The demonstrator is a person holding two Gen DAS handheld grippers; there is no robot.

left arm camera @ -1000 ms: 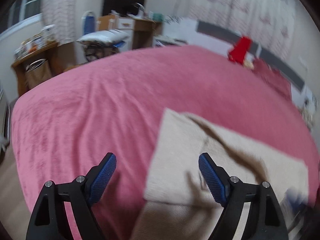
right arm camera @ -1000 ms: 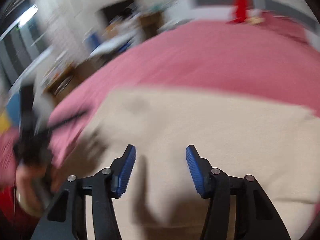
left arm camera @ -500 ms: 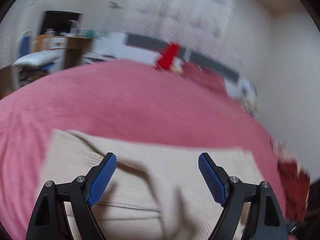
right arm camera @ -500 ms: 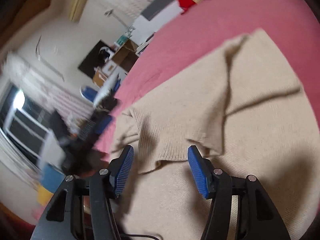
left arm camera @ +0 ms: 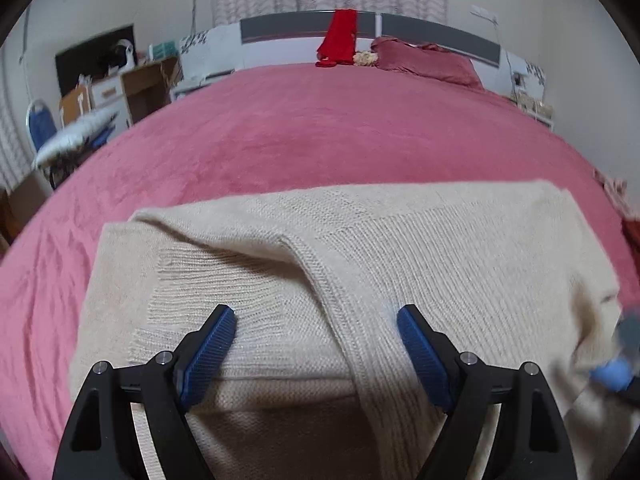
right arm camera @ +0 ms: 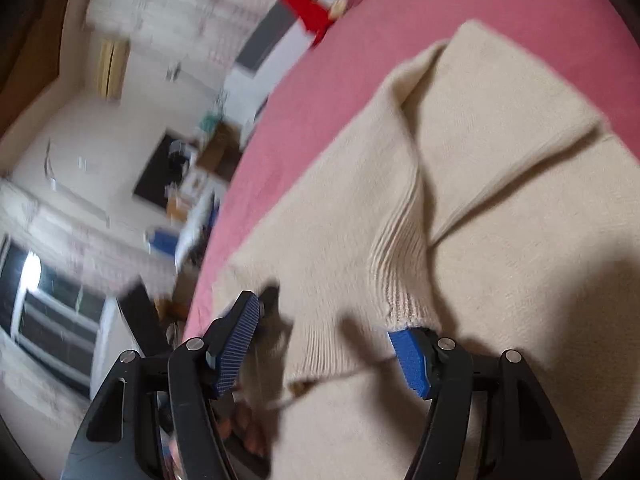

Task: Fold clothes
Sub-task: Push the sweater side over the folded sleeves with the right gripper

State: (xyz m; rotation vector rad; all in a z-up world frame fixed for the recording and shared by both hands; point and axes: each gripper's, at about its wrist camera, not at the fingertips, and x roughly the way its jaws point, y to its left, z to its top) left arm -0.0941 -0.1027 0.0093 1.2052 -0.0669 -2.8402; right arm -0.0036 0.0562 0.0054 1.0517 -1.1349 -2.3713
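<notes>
A cream knitted sweater [left arm camera: 420, 264] lies partly folded on the pink bedspread [left arm camera: 320, 132], one ribbed-cuff sleeve laid across its body. My left gripper [left arm camera: 316, 340] hovers open over the sweater's near edge, blue pads apart with nothing between them. In the right wrist view the same sweater [right arm camera: 500, 184] fills the right half, its ribbed cuff [right arm camera: 404, 292] just ahead of the fingers. My right gripper [right arm camera: 324, 340] is open above the cuff, empty. A blurred blue tip of the right gripper shows at the left view's right edge.
Red cloth [left arm camera: 340, 36] and a dark pink pillow [left arm camera: 424, 60] lie by the headboard. A desk [left arm camera: 132, 84] and blue chair [left arm camera: 40, 124] stand left of the bed. A person's hand [right arm camera: 244, 432] shows below the right gripper. Bare bedspread stretches beyond the sweater.
Both views swung sharply. The left gripper moved from beside the sweater to centred over its near edge. The right gripper tilted and now sits over the ribbed cuff. Both stayed open.
</notes>
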